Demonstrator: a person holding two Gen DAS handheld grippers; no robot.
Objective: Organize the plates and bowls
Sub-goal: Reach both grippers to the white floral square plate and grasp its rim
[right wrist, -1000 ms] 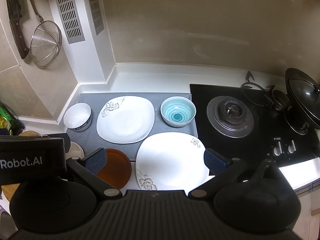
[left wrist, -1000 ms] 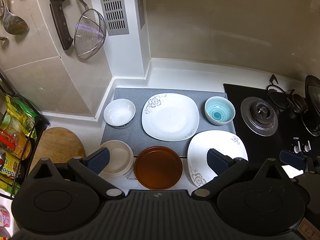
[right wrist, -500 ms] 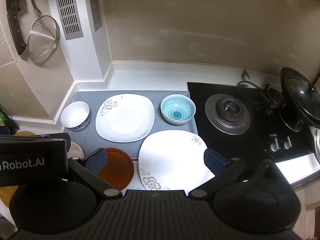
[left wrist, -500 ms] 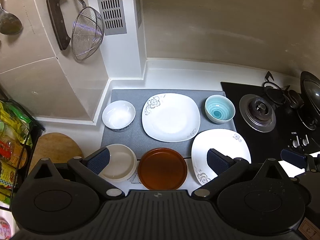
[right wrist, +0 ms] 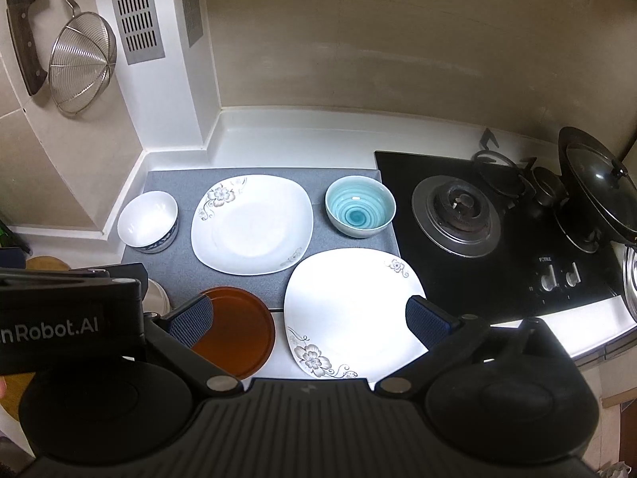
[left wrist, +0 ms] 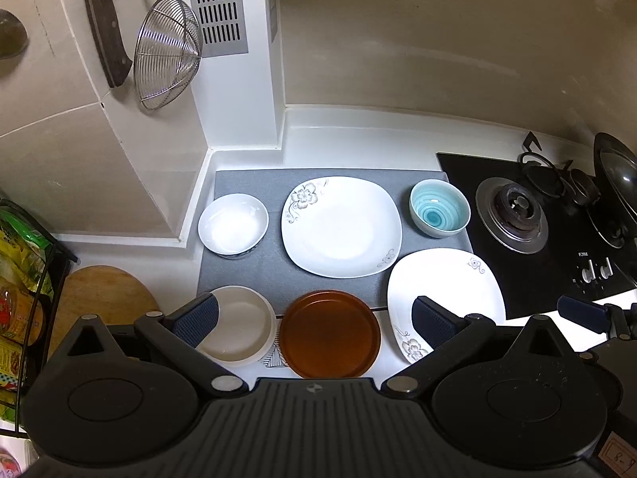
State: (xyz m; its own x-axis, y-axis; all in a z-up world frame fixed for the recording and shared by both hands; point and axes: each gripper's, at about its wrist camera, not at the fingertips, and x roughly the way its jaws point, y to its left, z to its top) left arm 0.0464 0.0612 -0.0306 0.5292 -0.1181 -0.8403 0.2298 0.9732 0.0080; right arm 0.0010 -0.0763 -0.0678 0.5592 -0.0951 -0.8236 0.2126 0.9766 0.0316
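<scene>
A: Six dishes are sitting untouched on the bench (left wrist: 358,139). Two square white plates: one (left wrist: 340,226) on the grey mat (left wrist: 247,275), one (left wrist: 444,290) overlapping the mat's front right corner beside the hob (right wrist: 497,239).

B: Bowls?

A: White bowl (left wrist: 233,223) far left, blue bowl (left wrist: 440,208) far right, cream bowl (left wrist: 239,326) and brown plate (left wrist: 329,332) at the front edge.

B: Change since a second ago?

A: Both cameras are pulling slightly up and back; nothing is being lifted, so sorting is not yet starting.

B: Gripper state?

A: Left hand-held gripper (left wrist: 314,318) is hanging wide open, empty, above the brown plate. Right hand-held gripper (right wrist: 308,316) is likewise wide open, empty, over the nearer square plate. Height above it is probably considerable; the fisheye makes this uncertain.
</scene>
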